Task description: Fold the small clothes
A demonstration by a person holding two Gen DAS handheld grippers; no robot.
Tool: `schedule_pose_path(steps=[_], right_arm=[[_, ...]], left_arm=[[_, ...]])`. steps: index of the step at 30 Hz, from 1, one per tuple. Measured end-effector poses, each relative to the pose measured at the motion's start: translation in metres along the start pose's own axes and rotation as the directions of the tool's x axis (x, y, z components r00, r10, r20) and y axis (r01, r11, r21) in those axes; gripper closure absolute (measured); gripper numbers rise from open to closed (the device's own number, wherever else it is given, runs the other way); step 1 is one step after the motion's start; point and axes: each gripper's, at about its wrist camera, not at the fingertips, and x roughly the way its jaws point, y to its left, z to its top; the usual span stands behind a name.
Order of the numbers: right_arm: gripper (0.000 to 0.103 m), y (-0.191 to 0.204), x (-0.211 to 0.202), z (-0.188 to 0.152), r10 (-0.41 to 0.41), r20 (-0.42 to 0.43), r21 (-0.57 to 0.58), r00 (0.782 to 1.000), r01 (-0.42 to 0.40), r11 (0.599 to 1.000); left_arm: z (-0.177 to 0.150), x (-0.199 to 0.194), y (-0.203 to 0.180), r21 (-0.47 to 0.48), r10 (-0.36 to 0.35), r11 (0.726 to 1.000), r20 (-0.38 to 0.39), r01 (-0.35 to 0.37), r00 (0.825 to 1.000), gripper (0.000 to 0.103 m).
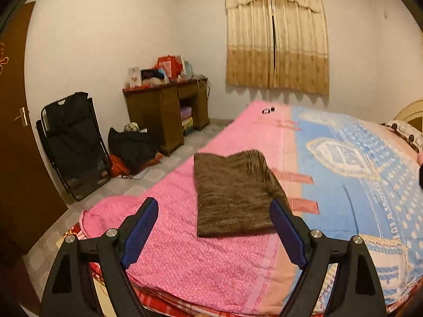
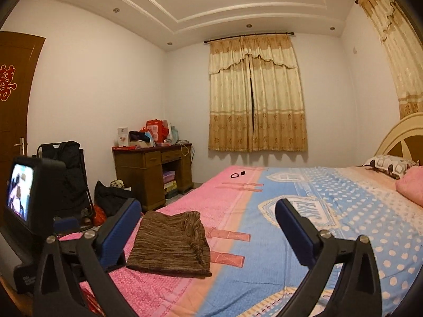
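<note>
A brown striped knit garment [image 1: 232, 192] lies folded into a flat rectangle on the pink part of the bed cover [image 1: 185, 259]. It also shows in the right wrist view [image 2: 170, 243]. My left gripper [image 1: 212, 208] is open and empty, raised above the near edge of the garment. My right gripper [image 2: 208, 210] is open and empty, held above the bed to the right of the garment. The left gripper's body and camera screen [image 2: 22, 192] show at the left of the right wrist view.
The bed cover is pink on the left and blue with white dots on the right [image 2: 357, 224]. Small dark objects [image 2: 236, 175] lie at the bed's far edge. Pillows [image 2: 391, 167] lie by the headboard. A wooden desk [image 1: 164, 111], a folding chair [image 1: 71, 142] and bags stand on the floor left of the bed.
</note>
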Motion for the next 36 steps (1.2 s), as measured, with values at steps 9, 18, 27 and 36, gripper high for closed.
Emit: schedule_pose_path(steps=[9, 18, 27, 36], right_arm=[[0.000, -0.009, -0.017, 0.003, -0.009, 0.050, 0.046, 0.999, 0.007, 0.999], [0.000, -0.015, -0.030, 0.007, -0.015, 0.097, 0.059, 0.995, 0.009, 0.998], [0.000, -0.016, -0.037, 0.011, -0.010, 0.123, 0.056, 0.992, 0.003, 0.998], [0.000, -0.015, -0.036, 0.010, -0.011, 0.107, 0.059, 0.994, 0.005, 0.998]], left_arm=[[0.007, -0.017, 0.002, -0.020, -0.063, 0.998, 0.044, 0.063, 0.997, 0.005], [0.013, -0.034, 0.003, -0.027, -0.047, 0.998, 0.106, 0.050, 0.993, 0.003], [0.019, -0.049, 0.002, -0.014, 0.038, 0.999, 0.159, -0.037, 0.987, 0.003], [0.018, -0.037, 0.001, 0.039, 0.217, 0.973, 0.169, -0.227, 0.961, 0.003]])
